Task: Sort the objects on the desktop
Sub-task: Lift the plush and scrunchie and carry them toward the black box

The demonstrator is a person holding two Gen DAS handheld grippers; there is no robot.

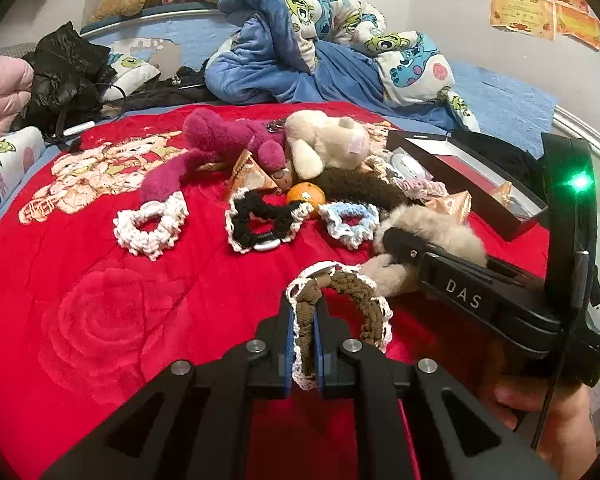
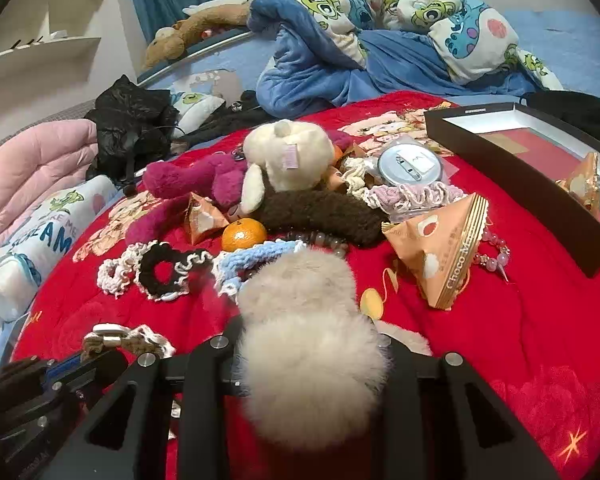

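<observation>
Left gripper (image 1: 303, 344) is clamped on the brown scrunchie (image 1: 340, 300) at lower centre and the right gripper (image 2: 312, 376) is squeezing the fluffy beige scrunchie (image 2: 312, 344), so I'd lift both clear of the red blanket (image 1: 80, 280) before carrying them toward the black box (image 2: 532, 168) upper right

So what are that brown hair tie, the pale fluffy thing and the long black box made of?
Brown hair tie: looks like crocheted yarn with a white lacy edge; matte, loopy stitches show.
Pale fluffy thing: seems faux fur or plush; long soft fibres, no weave visible.
Black box: probably cardboard; thin straight walls, matte black outside, white inner rim.
</observation>
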